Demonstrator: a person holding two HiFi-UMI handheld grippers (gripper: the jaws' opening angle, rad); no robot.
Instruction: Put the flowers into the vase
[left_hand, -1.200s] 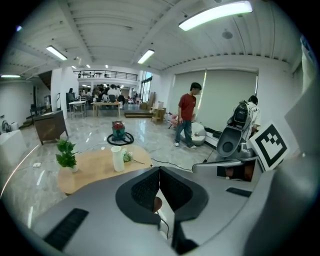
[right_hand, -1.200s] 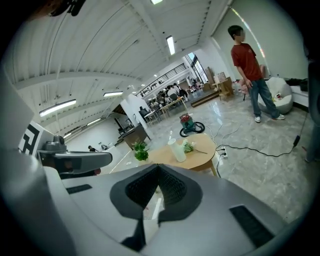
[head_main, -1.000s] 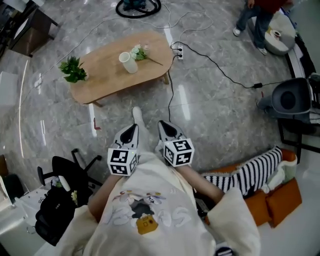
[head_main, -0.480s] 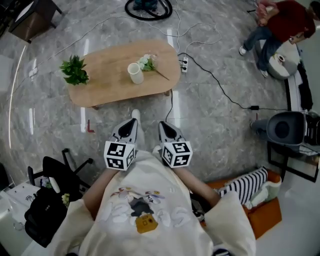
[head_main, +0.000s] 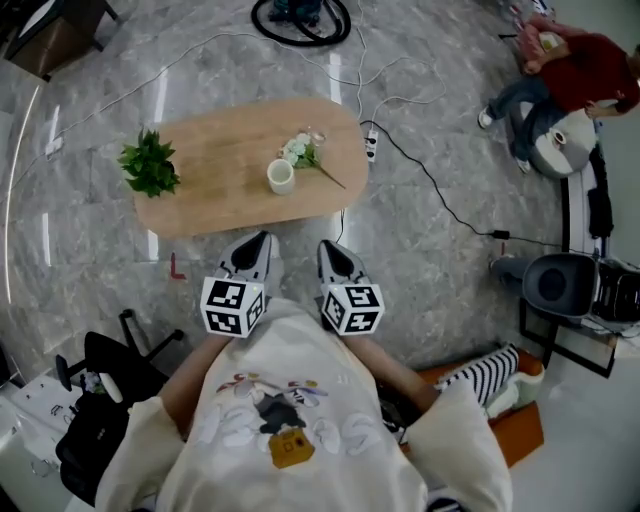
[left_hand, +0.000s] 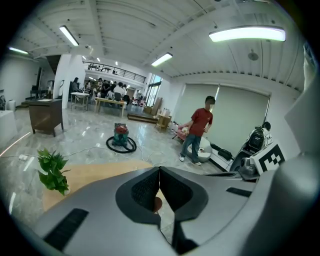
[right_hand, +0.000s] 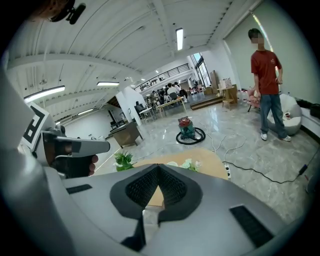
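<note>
Both claws are pinched shut and empty: the left gripper (head_main: 256, 243) and the right gripper (head_main: 330, 250) sit side by side in front of the person's chest. They point toward the low wooden table (head_main: 215, 195), with their tips just short of its near edge. In each gripper view the dark pads meet along a single seam with nothing caught between them. On the table the white vase (head_main: 280, 177) stands upright, and the flowers (head_main: 302, 150) lie just beside it, a stem trailing toward the table's right end. A green potted plant (head_main: 150, 165) stands near the left end.
</note>
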